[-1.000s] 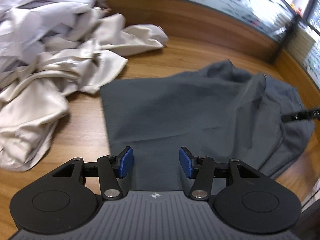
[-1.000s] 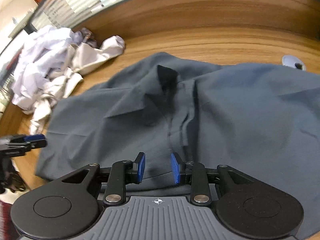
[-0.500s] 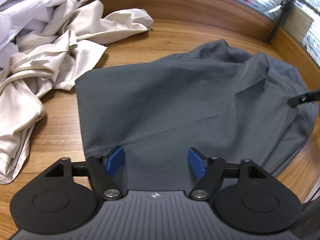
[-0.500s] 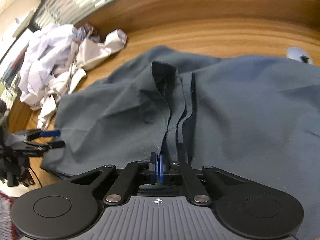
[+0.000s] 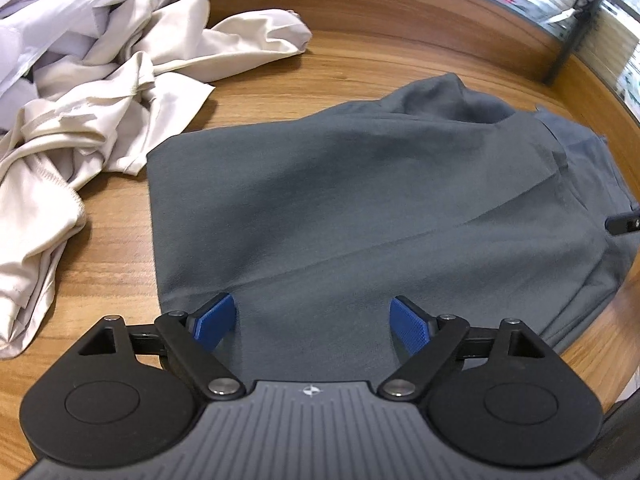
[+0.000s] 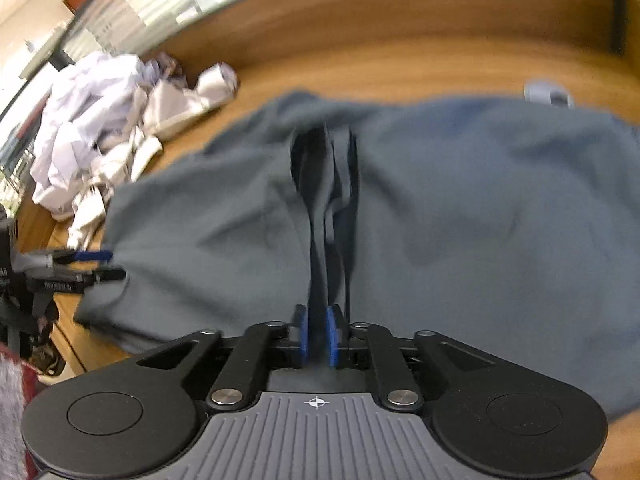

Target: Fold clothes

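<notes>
Change: since a second back my left jaws have spread from half to wide, and my right pair has pinched a raised ridge of cloth.
Shirt: grey shirt (image 5: 360, 200) lies spread on the wooden table (image 5: 380, 52), its near hem under my left gripper (image 5: 312, 322).
Left gripper: jaws wide and opening, nothing gripped; cloth lies below, between the blue pads.
Right gripper: right gripper (image 6: 317, 334) nearly closed on a fold of the shirt's front, jaws easing apart; fold runs up from the pads.
Surroundings: pale crumpled clothes (image 5: 80, 92) heaped left, just beside the shirt.
</notes>
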Action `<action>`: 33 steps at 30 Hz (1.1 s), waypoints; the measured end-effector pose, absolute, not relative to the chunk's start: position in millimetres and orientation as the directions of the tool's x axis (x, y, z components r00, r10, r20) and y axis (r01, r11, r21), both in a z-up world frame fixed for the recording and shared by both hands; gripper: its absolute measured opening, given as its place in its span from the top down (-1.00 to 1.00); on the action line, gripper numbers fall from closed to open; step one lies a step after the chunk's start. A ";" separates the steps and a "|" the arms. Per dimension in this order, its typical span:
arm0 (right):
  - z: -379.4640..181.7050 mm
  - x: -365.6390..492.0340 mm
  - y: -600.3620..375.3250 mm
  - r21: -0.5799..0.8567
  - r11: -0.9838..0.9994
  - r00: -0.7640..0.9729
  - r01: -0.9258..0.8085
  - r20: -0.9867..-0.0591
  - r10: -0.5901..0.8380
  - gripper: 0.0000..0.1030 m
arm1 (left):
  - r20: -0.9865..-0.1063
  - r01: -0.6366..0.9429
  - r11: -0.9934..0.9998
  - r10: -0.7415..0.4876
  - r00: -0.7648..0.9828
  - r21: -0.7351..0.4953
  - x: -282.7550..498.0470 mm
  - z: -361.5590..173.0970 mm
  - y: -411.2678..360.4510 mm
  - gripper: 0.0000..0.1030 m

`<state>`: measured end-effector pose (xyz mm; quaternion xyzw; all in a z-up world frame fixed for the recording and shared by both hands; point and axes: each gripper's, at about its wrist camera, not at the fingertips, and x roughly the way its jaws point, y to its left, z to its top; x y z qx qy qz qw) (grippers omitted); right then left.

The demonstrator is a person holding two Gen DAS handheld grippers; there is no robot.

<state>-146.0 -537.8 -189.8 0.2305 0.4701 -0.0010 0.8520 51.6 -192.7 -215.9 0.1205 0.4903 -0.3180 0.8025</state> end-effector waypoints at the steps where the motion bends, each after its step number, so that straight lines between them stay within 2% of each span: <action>1: -188.7 -140.2 -538.0 0.398 0.894 0.569 0.207 -0.792 0.221 0.57 | -0.863 0.622 0.774 -0.391 0.319 -0.120 51.2 -215.8 -191.4 -0.73; 2: -187.6 -134.3 -538.2 0.404 0.894 0.580 0.195 -0.783 0.227 0.52 | -0.864 0.620 0.776 -0.387 0.322 -0.117 50.3 -216.0 -190.9 -0.73; 4: -189.4 -121.3 -536.4 0.379 0.908 0.583 0.180 -0.784 0.211 0.22 | -0.865 0.620 0.777 -0.380 0.327 -0.107 48.4 -216.7 -190.5 -0.73; 6: -191.2 -108.5 -534.5 0.353 0.921 0.588 0.165 -0.785 0.196 0.06 | -0.866 0.623 0.776 -0.376 0.329 -0.100 46.9 -216.7 -190.5 -0.73; 9: -192.2 -94.2 -533.5 0.353 0.924 0.604 0.151 -0.773 0.196 0.06 | -0.864 0.609 0.787 -0.374 0.336 -0.103 45.4 -213.6 -187.9 -0.73; 13: -201.9 -74.7 -539.1 0.345 0.921 0.606 0.183 -0.777 0.171 -0.14 | -0.851 0.576 0.811 -0.371 0.372 -0.103 42.3 -205.3 -183.0 -0.73; 20: -229.2 -65.1 -547.1 0.483 0.846 0.568 0.226 -0.771 0.288 -0.24 | -0.816 0.512 0.854 -0.359 0.454 -0.092 39.8 -189.2 -173.2 -0.73; 21: -230.2 -67.0 -547.1 0.497 0.837 0.570 0.228 -0.765 0.299 -0.15 | -0.812 0.500 0.861 -0.358 0.461 -0.095 39.6 -188.0 -171.3 -0.73; 22: -231.2 -68.9 -547.1 0.511 0.828 0.572 0.230 -0.760 0.309 0.10 | -0.811 0.494 0.864 -0.357 0.464 -0.098 39.7 -187.4 -169.9 -0.73; 23: -233.2 -70.3 -547.2 0.525 0.820 0.563 0.227 -0.758 0.329 0.70 | -0.810 0.489 0.867 -0.356 0.466 -0.100 39.9 -186.9 -168.5 -0.73; 24: -233.2 -71.9 -546.5 0.530 0.816 0.561 0.232 -0.758 0.333 0.79 | -0.810 0.488 0.867 -0.355 0.467 -0.099 39.9 -186.9 -167.2 -0.73; 28: -207.0 -86.0 -547.2 0.561 0.795 0.637 0.232 -0.705 0.312 0.87 | -0.809 0.497 0.863 -0.354 0.470 -0.089 38.0 -186.1 -164.9 -0.73; 33: -182.4 -103.9 -561.6 0.530 0.800 0.657 0.282 -0.714 0.242 0.87 | -0.799 0.502 0.858 -0.376 0.470 -0.109 36.1 -181.7 -166.0 -0.73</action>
